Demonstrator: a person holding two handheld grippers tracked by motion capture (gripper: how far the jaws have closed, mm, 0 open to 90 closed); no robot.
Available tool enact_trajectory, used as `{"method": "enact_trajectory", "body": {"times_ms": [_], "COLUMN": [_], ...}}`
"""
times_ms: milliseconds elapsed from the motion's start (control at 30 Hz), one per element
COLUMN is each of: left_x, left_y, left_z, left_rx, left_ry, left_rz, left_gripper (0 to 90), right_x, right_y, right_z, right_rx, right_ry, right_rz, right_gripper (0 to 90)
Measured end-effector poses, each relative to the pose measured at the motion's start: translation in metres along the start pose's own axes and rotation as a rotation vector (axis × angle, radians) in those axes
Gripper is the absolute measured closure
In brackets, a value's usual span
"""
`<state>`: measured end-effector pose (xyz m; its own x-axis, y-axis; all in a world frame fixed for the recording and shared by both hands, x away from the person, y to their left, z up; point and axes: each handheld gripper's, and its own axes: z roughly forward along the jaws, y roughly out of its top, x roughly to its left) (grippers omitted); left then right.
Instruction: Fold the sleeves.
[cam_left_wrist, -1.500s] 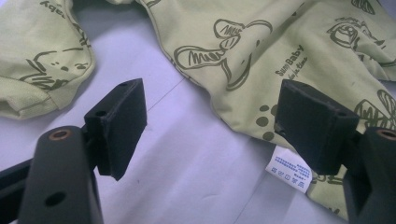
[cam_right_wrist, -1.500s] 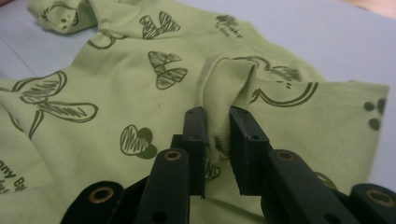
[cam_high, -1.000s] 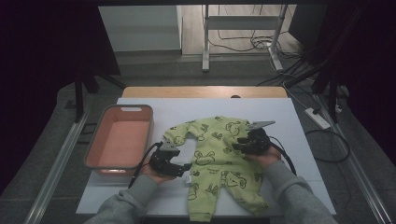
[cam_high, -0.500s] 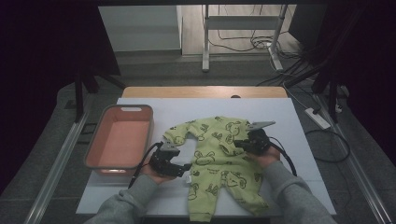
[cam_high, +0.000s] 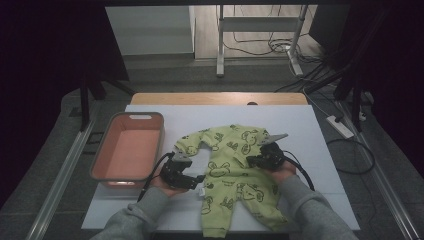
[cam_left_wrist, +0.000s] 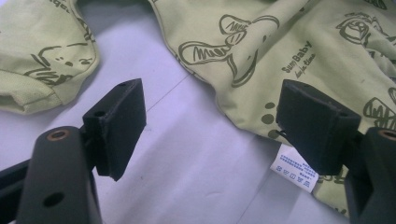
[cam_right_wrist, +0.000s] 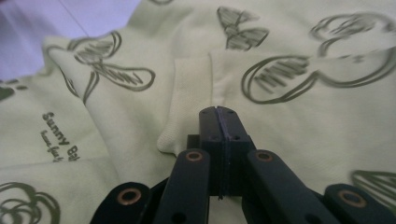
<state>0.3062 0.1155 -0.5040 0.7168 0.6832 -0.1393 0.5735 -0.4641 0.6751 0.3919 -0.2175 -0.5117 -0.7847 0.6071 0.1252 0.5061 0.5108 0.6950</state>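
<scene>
The right gripper (cam_high: 261, 159) has its jaws pressed together; they have just been closing. In the right gripper view the two black jaws meet flat against each other right at a folded cuff edge of the romper (cam_right_wrist: 289, 116), and cloth bunches just ahead of the tips. Whether a fold is actually caught between them is hard to make out, since the jaws themselves cover the spot where they meet the fabric.

The left gripper (cam_high: 192, 177) has its jaws spread wide. In the left gripper view they hang over bare desk (cam_left_wrist: 187, 154) with nothing between them. The jaw on the right of that view sits over the romper's hem, just beside a small white care label (cam_left_wrist: 294, 168); the other jaw is over the desk near a sleeve cuff (cam_left_wrist: 32, 74). Neither visibly presses on cloth.

The romper (cam_high: 232, 170) lies flat on the white desk (cam_high: 320, 130), roughly in the middle, collar away from the person and legs toward them. Its lower end runs to the desk's near edge, and one leg is partly covered by the right forearm (cam_high: 310, 205). The right hand hides the romper's sleeve on that side.

A salmon-coloured bin (cam_high: 150, 120) stands on the desk to the left of the romper, near the left gripper but apart from it. The left gripper's cable (cam_high: 155, 172) loops along the bin's near corner. Beyond the desk, a stand (cam_high: 220, 45) and cables (cam_high: 280, 47) lie on a dim floor.
</scene>
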Motion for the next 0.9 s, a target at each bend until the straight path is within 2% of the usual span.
{"method": "enact_trajectory", "body": {"times_ms": [133,300,467,700,900], "left_x": [0.0,0.001,0.004,0.011,0.024], "left_y": [0.0,0.0,0.002,0.014,0.031], "left_z": [0.0,0.0,0.003,0.008,0.016], "left_rx": [0.0,-0.008,-0.01,0.015,0.034], "left_ry": [0.005,0.028,0.059,0.124,0.187], "left_rz": [-0.001,-0.008,-0.052,-0.113,-0.17], "left_gripper": [24.3,24.2,23.7,23.0,24.7], "right_x": [-0.006,-0.008,-0.006,-0.003,-0.002], "right_y": [-0.001,-0.009,-0.02,-0.035,-0.04], "right_z": [-0.019,-0.038,-0.057,-0.068,-0.071], "right_rx": [-0.049,-0.081,-0.113,-0.116,-0.121], "right_ry": [-0.035,-0.064,-0.088,-0.101,-0.094], "right_rz": [0.022,0.031,0.041,0.049,0.046], "right_gripper": [89.6,89.5,79.9,65.0,61.7]}}
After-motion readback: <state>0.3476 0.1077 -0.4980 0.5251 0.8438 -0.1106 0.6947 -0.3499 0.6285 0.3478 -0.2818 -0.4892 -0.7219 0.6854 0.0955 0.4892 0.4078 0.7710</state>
